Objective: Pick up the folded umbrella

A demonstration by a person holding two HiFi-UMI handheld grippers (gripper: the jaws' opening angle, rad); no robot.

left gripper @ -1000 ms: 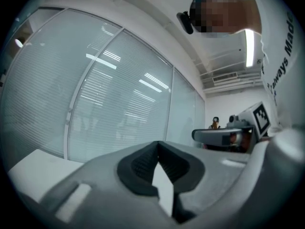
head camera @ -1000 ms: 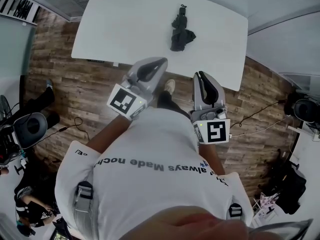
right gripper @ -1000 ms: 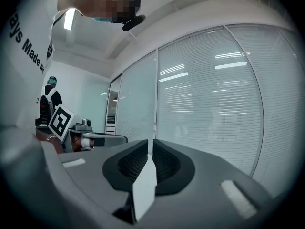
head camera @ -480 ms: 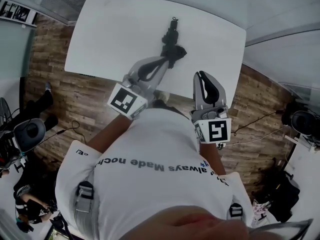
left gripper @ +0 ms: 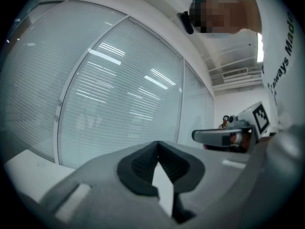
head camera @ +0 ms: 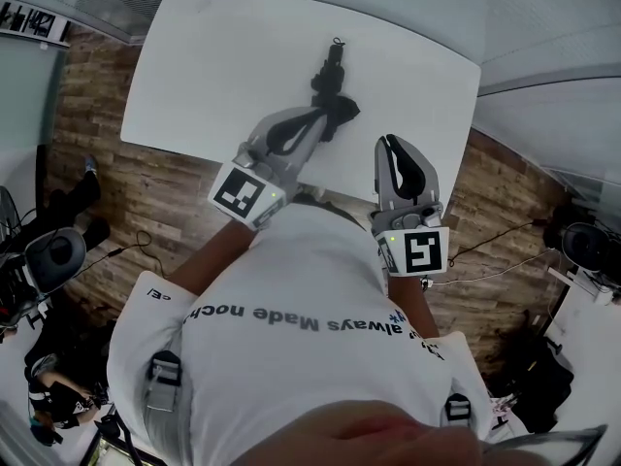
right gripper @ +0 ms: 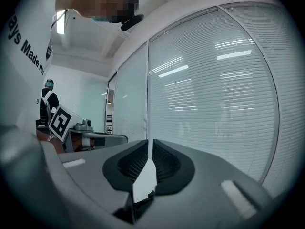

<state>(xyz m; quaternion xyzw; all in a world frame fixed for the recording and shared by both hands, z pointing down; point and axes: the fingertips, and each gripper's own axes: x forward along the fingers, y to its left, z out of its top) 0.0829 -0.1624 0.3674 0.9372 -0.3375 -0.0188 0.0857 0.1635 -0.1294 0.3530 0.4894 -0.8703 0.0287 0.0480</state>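
Note:
The folded umbrella is a dark, crumpled bundle lying on the white table, its handle pointing to the far edge. In the head view my left gripper reaches over the table's near edge, and its tip overlaps the umbrella's near end; I cannot tell whether they touch. Its jaws meet at the tip, shut and empty. My right gripper hangs at the near edge, right of the umbrella, also shut and empty. Neither gripper view shows the umbrella.
Wood floor surrounds the table. An office chair stands at the left and dark equipment at the right. Both gripper views face a glass wall with blinds. A person stands in the background.
Both grippers have moved forward from over the floor to the table's near edge. The left tip now overlaps the umbrella's near end. Both jaws stay shut.

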